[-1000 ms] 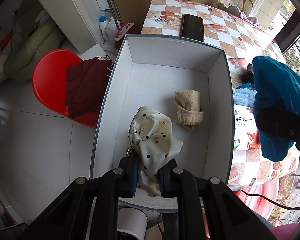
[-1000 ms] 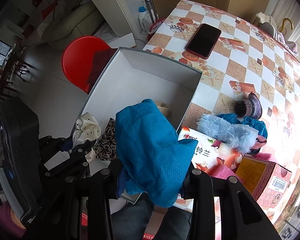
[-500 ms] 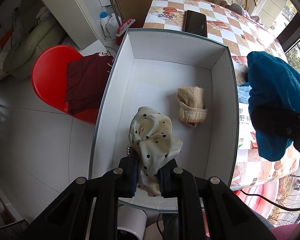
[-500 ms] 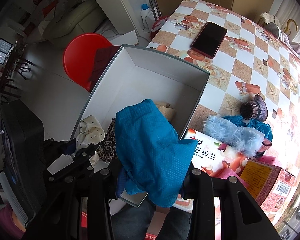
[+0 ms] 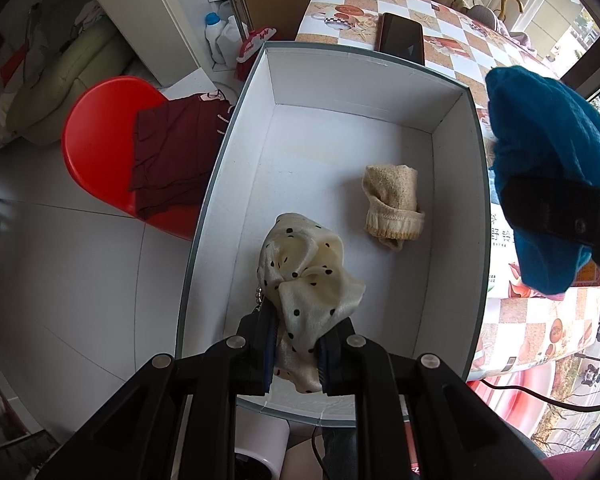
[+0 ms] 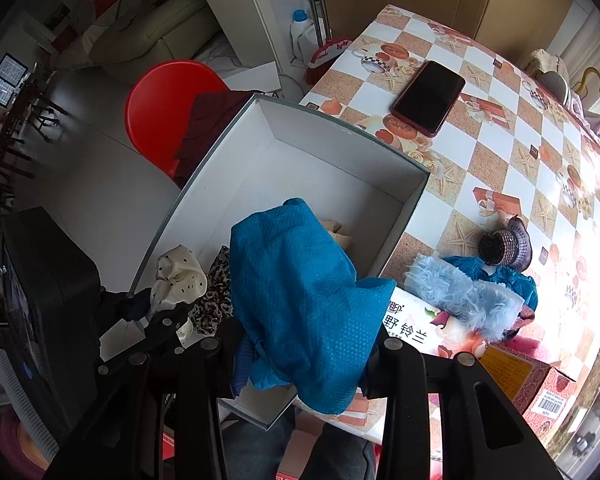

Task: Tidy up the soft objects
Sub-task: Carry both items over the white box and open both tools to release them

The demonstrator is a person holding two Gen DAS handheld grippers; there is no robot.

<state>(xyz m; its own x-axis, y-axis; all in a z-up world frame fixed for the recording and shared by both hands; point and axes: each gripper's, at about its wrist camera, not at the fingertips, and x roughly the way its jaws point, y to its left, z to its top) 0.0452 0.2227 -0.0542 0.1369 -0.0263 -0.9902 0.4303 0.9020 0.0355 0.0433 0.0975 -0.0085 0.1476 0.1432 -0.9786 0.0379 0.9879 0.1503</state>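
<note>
1. Since a second ago the white rectangular cardboard box [image 5: 452,120] sits nearer in both views; each gripper keeps its load.
2. Two grippers: the left gripper [image 5: 294,350] clamps the cream polka-dot fabric scarf [image 5: 308,268] over the box's near end; the right gripper [image 6: 306,354] clamps the blue textured cloth [image 6: 300,300] at the box's right wall.
3. One rolled beige towel [image 5: 392,204] lies inside the box.
4. Only the right view shows the pale blue fluffy cloth [image 6: 456,296] and the leopard-print fabric [image 6: 216,292].

Chinese characters "野铃兰" printed on white floral box [image 6: 416,330] just right of right gripper [image 6: 306,354]; barcode label on pink carton [image 6: 550,396] further right, digits unreadable.
</note>
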